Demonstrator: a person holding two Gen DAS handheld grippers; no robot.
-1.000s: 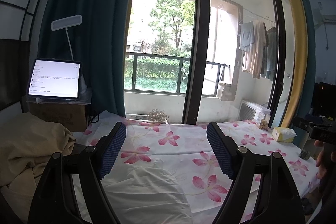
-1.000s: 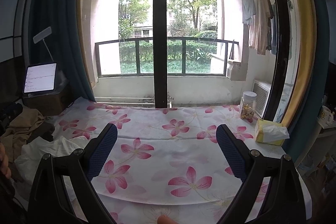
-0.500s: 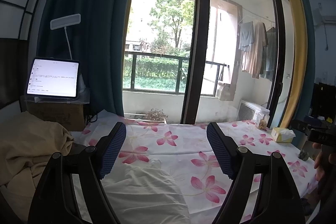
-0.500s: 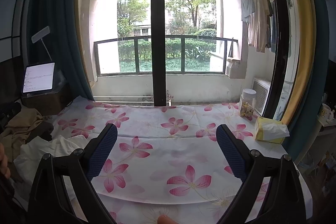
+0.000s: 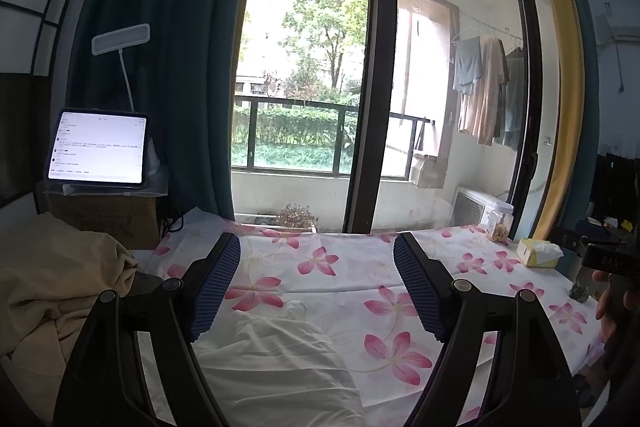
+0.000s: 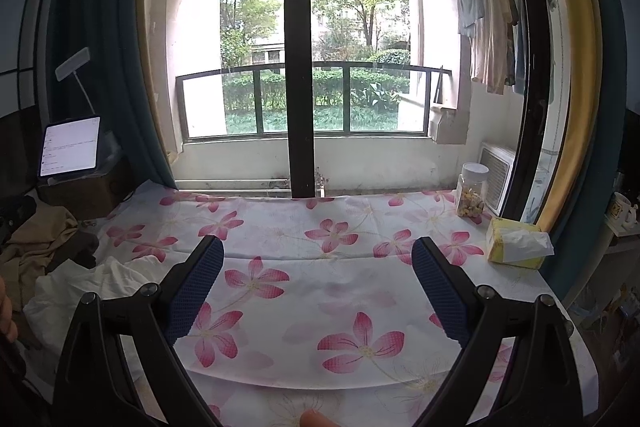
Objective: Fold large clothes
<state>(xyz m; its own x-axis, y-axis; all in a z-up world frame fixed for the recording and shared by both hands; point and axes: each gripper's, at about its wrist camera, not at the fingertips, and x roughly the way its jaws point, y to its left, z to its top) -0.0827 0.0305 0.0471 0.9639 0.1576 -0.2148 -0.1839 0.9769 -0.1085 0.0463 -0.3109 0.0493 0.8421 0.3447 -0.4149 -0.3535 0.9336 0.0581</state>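
White garment (image 5: pixel 276 359) lies crumpled at the surface's (image 5: pixel 344 283) left end, right under the left gripper (image 5: pixel 316 287), prob. staged next to fold. Both grippers hover w/ fingers spread, nothing between them; right gripper (image 6: pixel 316 291) sits over bare flowered cloth, likely kept free for spreading. Left view shows the garment close up + the beige pile (image 5: pixel 52 287). Right view shows the tissue box (image 6: pixel 516 241) & jar (image 6: pixel 472 191) close.

The tablet's (image 5: pixel 98 147) text is too small to read (white garment (image 5: pixel 276 367) cut off below).
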